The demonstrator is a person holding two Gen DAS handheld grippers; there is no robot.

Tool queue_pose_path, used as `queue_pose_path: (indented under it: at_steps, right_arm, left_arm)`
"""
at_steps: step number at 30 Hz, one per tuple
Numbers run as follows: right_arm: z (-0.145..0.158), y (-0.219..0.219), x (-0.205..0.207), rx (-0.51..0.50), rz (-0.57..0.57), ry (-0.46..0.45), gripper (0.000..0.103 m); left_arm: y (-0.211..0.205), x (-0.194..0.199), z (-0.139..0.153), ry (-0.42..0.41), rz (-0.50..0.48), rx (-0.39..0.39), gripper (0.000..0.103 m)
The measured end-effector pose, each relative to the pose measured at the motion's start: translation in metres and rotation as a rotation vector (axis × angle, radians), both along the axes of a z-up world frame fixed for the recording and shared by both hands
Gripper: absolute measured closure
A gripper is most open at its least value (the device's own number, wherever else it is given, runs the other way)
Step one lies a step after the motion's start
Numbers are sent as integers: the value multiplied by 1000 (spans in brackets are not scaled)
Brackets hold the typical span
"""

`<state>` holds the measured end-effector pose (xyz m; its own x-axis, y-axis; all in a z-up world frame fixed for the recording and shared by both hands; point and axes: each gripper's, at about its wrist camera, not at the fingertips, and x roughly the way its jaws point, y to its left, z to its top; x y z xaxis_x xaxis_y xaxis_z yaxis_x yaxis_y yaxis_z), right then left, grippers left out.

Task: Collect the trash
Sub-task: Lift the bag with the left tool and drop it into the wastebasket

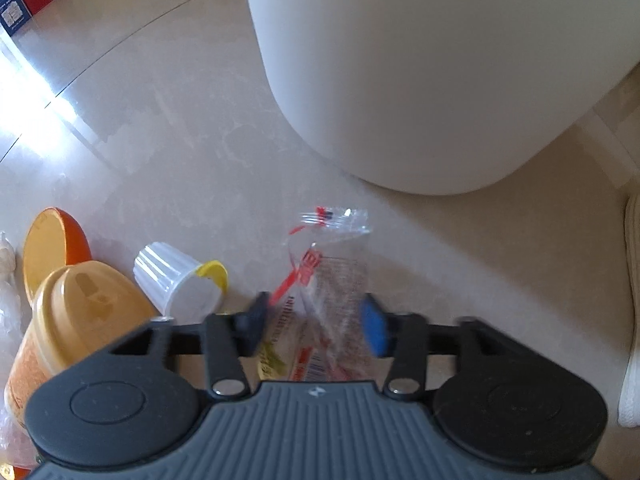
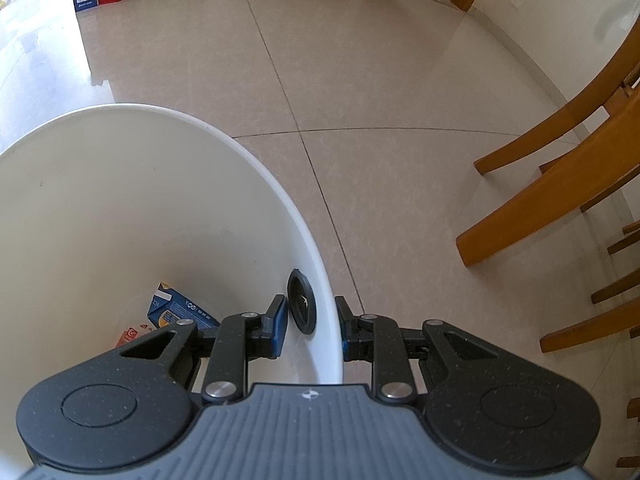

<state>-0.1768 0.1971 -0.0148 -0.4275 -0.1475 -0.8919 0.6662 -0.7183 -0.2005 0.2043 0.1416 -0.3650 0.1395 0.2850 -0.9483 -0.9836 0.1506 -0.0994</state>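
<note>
Left wrist view: your left gripper (image 1: 316, 326) brackets the clear crinkly plastic wrapper (image 1: 324, 280) on the floor just beside the white round plastic bin (image 1: 420, 80); can't tell if pads bite yet. Thin film could slip out. Right gripper (image 2: 314, 328) is clenched on bin rim.

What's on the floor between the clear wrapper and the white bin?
Nothing: in the left wrist view the tile between the clear wrapper and the white bin is bare.
</note>
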Motion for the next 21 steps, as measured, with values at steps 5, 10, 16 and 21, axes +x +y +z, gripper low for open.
queue_pose_path:
  at_steps: [5, 10, 16, 21]
  right_arm:
    - [-1, 1, 0, 0, -1, 0, 75]
    - [-1, 1, 0, 0, 1, 0, 75]
    - [-1, 1, -1, -2, -3, -10, 76]
    - [0, 1, -2, -3, -5, -18, 76]
  left_arm:
    - [-2, -6, 7, -8, 13, -13, 81]
    - [-5, -17, 26, -17, -18, -15, 82]
    - [-15, -40, 78, -35, -29, -23, 82]
    - [-10, -65, 137, -30, -44, -6, 82]
